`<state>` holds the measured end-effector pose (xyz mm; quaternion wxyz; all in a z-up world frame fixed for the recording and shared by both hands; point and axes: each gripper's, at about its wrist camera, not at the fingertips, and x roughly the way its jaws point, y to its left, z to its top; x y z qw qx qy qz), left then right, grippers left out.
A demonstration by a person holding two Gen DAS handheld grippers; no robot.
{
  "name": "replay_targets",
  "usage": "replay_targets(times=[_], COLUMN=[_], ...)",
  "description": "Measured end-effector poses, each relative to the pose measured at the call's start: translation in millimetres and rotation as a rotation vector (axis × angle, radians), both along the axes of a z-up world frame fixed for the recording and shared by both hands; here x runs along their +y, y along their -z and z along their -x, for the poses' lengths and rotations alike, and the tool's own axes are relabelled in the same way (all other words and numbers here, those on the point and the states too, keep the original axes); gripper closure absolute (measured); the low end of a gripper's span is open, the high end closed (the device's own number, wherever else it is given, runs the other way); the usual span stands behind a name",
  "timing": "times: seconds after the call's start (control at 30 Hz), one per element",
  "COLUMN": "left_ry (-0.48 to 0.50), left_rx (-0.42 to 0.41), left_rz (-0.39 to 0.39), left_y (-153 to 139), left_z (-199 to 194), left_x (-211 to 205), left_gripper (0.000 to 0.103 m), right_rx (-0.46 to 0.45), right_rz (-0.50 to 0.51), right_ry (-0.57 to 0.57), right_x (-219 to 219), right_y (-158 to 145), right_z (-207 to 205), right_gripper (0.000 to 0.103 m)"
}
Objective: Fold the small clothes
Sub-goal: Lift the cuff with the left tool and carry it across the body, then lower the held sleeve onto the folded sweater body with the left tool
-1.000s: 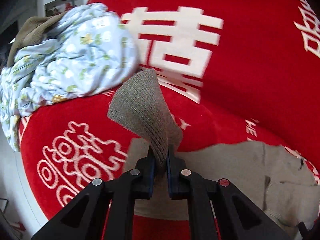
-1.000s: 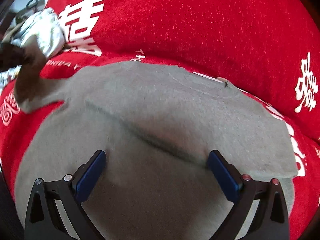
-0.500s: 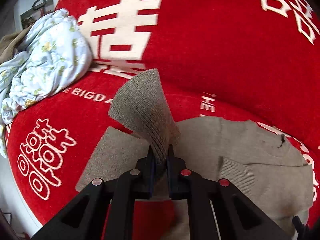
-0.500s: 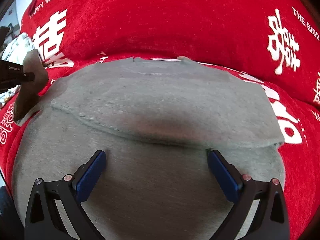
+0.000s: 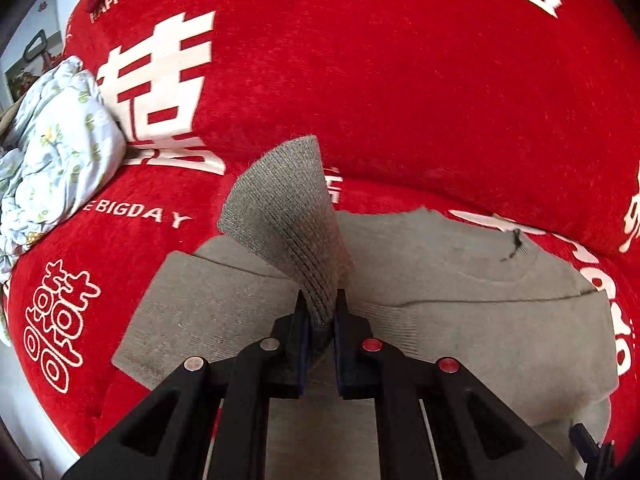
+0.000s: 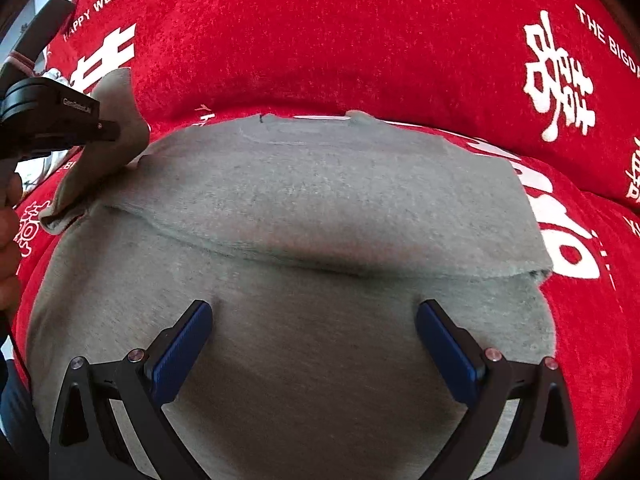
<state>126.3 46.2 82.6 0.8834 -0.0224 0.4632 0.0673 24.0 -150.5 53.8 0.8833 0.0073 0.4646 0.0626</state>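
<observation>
- Left wrist view: your left gripper [image 5: 319, 312] was clamped on the ribbed cuff [image 5: 286, 216] of the grey sweater [image 5: 460, 300], which stood up from between the fingers in a fan. The sweater's body lay flat ahead and to the right of the gripper on the red cover [image 5: 380, 92]; a floral cloth [image 5: 52, 152] sat far left.
- Right wrist view: your right gripper [image 6: 314, 344] was spread wide, holding nothing, its blue pads [image 6: 182, 346] over the sweater [image 6: 320, 208]. A horizontal fold ridge crossed just ahead of the fingertips, neckline beyond.
</observation>
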Motion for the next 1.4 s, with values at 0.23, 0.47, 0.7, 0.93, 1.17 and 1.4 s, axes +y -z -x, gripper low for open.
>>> replay_targets(times=[0.23,0.47,0.7,0.93,1.17,1.4], left_ry=[0.034,0.073,0.131,0.178,0.218,0.263], left_rx=[0.001,0.0,0.003,0.005,0.01,0.012], left_rz=[-0.011,-0.027,-0.043,-0.045,-0.04,-0.049], left_y=[-1,-3,-4,-6,-9,-13], left_z=[1,3,7,11,14,19], left_x=[-24,-49,-82,-111,-133,-149], left_gripper=[0.092,0.092,0.092,0.092,0.092,0.092], right_rx=[-0.003,-0.012,-0.024,-0.031,-0.042,-0.043], right_rz=[-0.008,0.005,0.022,0.018,0.017,0.012], right_ry=[0.012,0.005,0.001,0.003,-0.001,0.0], right_x=[-14,-19,-27,-34,-34,-33], right_y=[1,1,1,2,4,2], right_z=[6,15,25,30,31,34], right_gripper=[0.001,0.001,0.001,0.001,0.001,0.001])
